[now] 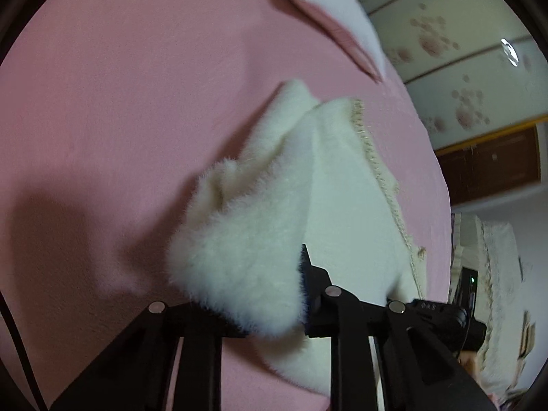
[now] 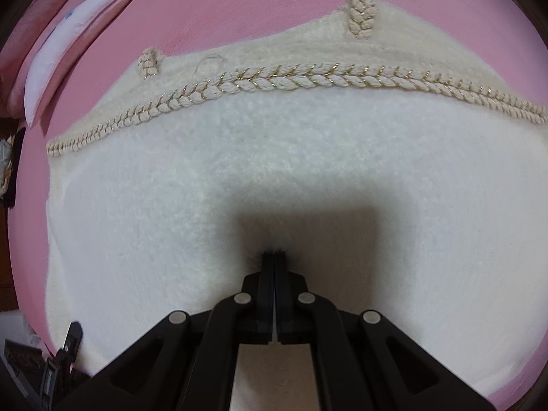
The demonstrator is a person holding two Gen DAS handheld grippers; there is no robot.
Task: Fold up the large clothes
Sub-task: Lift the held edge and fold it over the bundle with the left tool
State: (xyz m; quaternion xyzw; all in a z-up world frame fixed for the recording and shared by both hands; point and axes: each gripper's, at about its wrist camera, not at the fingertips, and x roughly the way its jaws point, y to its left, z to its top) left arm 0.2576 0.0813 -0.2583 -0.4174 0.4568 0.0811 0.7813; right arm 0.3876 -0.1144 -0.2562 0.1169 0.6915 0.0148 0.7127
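A cream fluffy garment (image 1: 328, 188) with braided trim (image 1: 373, 167) lies on a pink bed sheet (image 1: 120, 102). My left gripper (image 1: 267, 274) is shut on a bunched fold of its furry side. The fur hides the left finger, and the right finger (image 1: 306, 267) presses against the fabric. In the right wrist view the garment (image 2: 171, 222) spreads flat, with a gold-flecked braid (image 2: 274, 82) and two braided loops (image 2: 359, 13) along its far edge. My right gripper (image 2: 274, 255) is shut, pointing steeply down, its tips on the flat fabric with nothing between them.
Pink and white pillows (image 2: 68, 34) are stacked at the far left of the bed. Another pillow (image 1: 335, 10) lies at the top of the left wrist view. Patterned wall panels (image 1: 445, 34) and brown furniture (image 1: 489, 164) stand beyond the bed's edge. A black device (image 2: 68, 346) sits by the garment's near left corner.
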